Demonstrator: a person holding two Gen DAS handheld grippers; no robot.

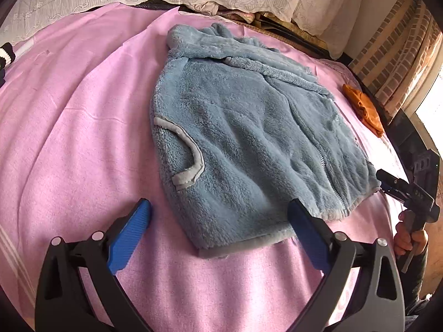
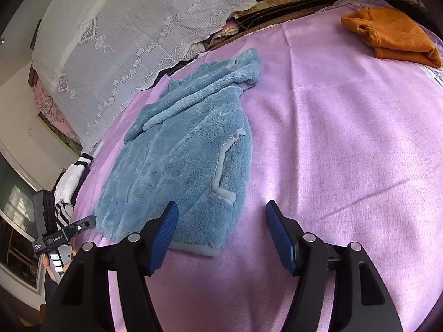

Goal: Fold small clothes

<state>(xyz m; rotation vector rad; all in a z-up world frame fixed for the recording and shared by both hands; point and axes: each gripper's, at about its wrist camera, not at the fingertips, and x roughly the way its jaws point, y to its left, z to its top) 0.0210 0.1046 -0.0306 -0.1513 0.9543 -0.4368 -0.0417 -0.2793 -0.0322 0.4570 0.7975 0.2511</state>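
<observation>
Tongs, left (image 1: 218,215) and right (image 2: 221,217), hover wide apart (gripping nothing) at the blue fleece jacket's (image 1: 243,127) hem.

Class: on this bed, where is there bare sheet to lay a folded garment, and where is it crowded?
Bare pink sheet lies between the fluffy blue fleece jacket and the folded orange cloth, and left of the jacket in the left wrist view. The striped clothes crowd that far edge.

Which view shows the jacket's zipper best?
The left wrist view: the zipper runs plainly down the blue fleece jacket toward its hem. In the right wrist view the jacket lies with that side turned away, so only a pocket trim shows and the zipper cannot be made out.
</observation>
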